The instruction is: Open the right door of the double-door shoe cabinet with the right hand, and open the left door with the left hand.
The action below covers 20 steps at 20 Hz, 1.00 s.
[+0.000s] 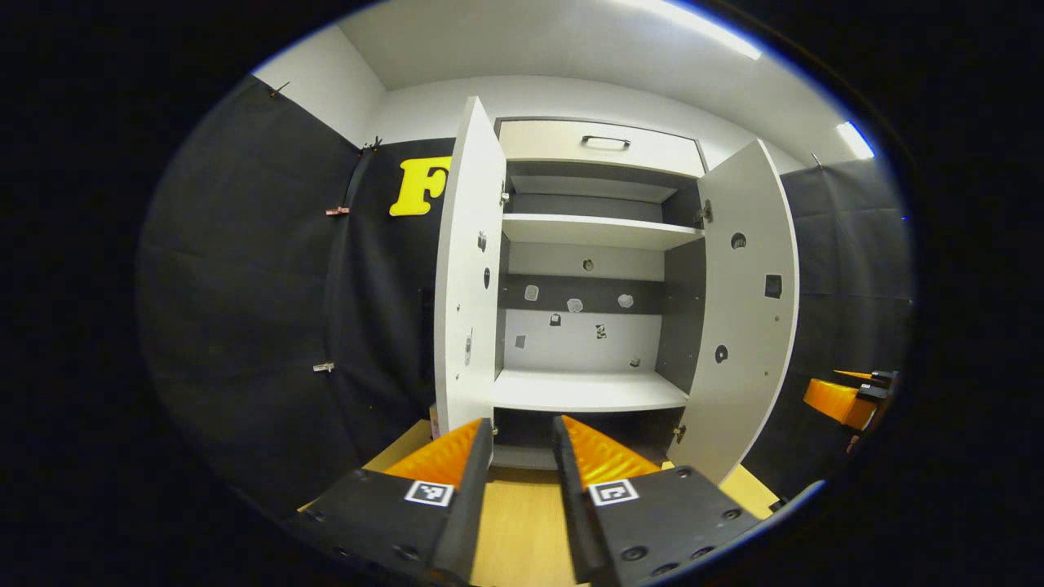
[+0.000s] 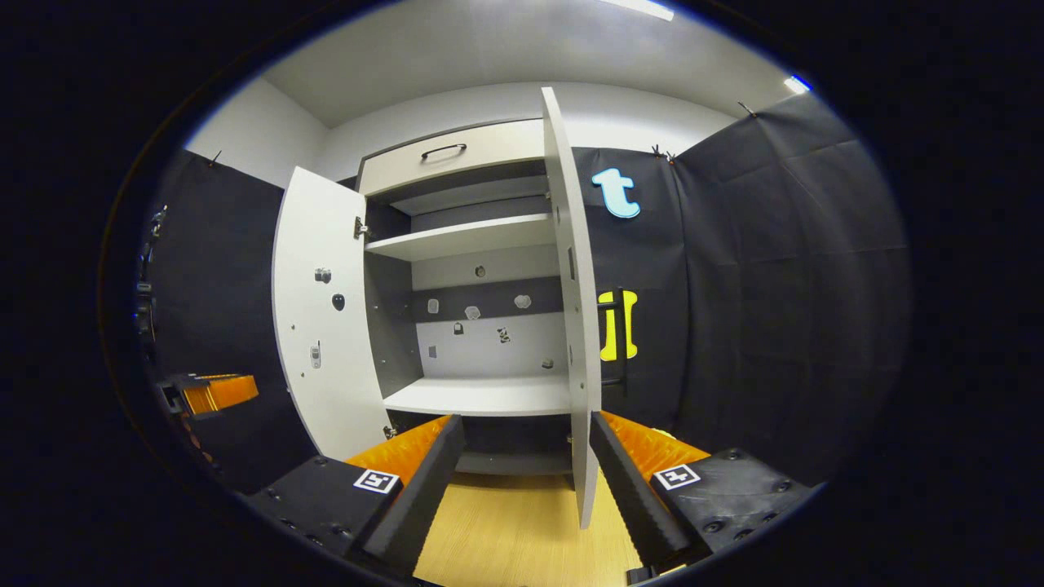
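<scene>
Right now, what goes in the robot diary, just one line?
white left cabinet door: open | white right cabinet door: open | left gripper: open, empty | right gripper: open, empty

Bright ceiling strip lights point(image 1: 693, 24) overhead light my views evenly; focus stays sharp, though straight edges bow toward the rims.

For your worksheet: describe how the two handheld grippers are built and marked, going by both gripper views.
Each gripper, left gripper and right gripper, has two long wedge-shaped fingers with ribbed sides, mounted on black blocks with visible screw holes. Every block carries a small square black-and-white marker tag.
</scene>
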{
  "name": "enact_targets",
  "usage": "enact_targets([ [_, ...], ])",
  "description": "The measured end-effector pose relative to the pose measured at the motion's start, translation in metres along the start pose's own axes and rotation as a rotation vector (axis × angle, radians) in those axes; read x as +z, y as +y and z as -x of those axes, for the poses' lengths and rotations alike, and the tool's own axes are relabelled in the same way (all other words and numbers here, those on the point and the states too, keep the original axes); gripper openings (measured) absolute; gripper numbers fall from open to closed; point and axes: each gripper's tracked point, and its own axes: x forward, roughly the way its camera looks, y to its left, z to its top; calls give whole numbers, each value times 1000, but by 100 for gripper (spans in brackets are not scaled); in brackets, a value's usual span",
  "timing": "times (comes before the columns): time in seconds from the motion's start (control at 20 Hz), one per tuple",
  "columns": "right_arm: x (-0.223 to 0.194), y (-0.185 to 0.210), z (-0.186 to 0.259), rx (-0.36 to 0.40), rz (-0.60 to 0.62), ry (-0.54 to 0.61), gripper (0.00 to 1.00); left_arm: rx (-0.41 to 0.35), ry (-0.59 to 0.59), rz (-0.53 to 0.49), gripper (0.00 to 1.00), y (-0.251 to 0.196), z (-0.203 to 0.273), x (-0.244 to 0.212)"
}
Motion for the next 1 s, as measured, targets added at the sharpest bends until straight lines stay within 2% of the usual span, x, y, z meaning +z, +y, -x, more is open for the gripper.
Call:
enact_targets([
  [0.05, -5, -3, 2, 2, -3, 8, 98, 8, 1, 8, 55, -3, 3, -2],
  [0.1, -10, -7, 4, 1, -1, 18, 98, 11, -8, 12, 72, -6, 4, -2],
  [0.15, -15, -11, 5, -6, 5, 29, 98, 18, -19, 11, 80, -9, 6, -1],
  [0.2, -19, -15, 6, -13, 11, 40, 98, 19, -29, 2, 93, -10, 8, 2],
  [0.65, -31, -22, -6, -71, 9, 68, 98, -18, -35, -34, 95, -13, -17, -3],
  [1.0, -45, -5, -14, -103, -10, 60, 98, 8, -43, -26, 95, 12, -23, -12],
])
